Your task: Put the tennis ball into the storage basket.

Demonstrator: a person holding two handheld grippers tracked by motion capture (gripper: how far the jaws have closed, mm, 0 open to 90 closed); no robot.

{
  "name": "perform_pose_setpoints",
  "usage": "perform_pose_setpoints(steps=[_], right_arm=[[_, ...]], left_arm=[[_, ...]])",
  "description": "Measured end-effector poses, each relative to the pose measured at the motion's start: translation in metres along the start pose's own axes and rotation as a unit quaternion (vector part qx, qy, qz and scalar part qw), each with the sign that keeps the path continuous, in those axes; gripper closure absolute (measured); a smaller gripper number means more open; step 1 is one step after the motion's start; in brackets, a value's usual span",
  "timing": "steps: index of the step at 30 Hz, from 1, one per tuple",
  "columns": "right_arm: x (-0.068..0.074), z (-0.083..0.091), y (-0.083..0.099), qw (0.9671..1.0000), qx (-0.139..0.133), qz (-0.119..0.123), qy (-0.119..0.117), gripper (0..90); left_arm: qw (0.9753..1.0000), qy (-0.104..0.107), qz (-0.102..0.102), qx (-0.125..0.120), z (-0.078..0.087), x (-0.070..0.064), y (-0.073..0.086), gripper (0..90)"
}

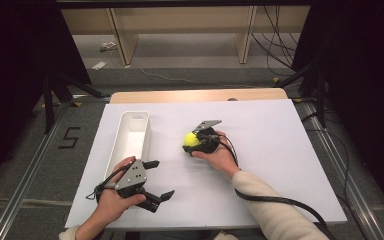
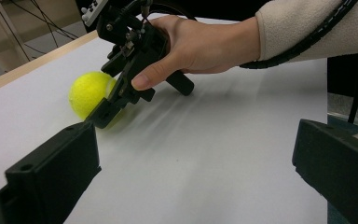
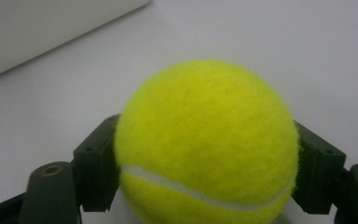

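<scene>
Two black two-jaw grippers, each held in one of a person's hands, work over a white board laid on a wooden table (image 1: 195,95). Right gripper (image 1: 192,141) sits near the middle of the board with its jaws pressed against both sides of a fuzzy yellow-green tennis ball (image 1: 191,139); in the right gripper view the ball (image 3: 207,144) sits squarely between the two jaws, its white seam curving low across the front. From the left gripper view, the ball (image 2: 91,93) rests low at the board surface under the right hand (image 2: 200,44), which wears a cream sleeve. Left gripper (image 1: 159,179) lies near the board's front edge, its jaws spread wide with nothing between them. Just beyond it lies a long, narrow white plastic bin (image 1: 123,150), well apart from the ball.
</scene>
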State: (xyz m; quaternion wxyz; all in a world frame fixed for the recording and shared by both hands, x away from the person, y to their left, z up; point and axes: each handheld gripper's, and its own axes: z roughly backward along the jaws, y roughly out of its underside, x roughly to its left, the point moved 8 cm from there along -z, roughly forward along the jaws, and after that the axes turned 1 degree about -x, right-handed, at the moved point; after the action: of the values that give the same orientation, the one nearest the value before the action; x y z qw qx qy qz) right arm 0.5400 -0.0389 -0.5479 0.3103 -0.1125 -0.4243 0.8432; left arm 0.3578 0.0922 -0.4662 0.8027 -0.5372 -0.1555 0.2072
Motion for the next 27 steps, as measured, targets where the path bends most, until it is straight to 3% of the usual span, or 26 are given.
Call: perform_pose_setpoints(steps=[13, 27], right_arm=[[-0.001, 0.002, -0.001, 1.0, 0.0, -0.002, 0.002, 26.0], [-0.001, 0.011, -0.012, 0.9997, -0.022, -0.004, 0.004, 26.1]], left_arm=[[1.0, 0.0, 0.001, 0.0, 0.0, 0.0, 0.0, 0.0], [1.0, 0.0, 0.0, -0.001, 0.0, 0.0, 0.0, 0.0]])
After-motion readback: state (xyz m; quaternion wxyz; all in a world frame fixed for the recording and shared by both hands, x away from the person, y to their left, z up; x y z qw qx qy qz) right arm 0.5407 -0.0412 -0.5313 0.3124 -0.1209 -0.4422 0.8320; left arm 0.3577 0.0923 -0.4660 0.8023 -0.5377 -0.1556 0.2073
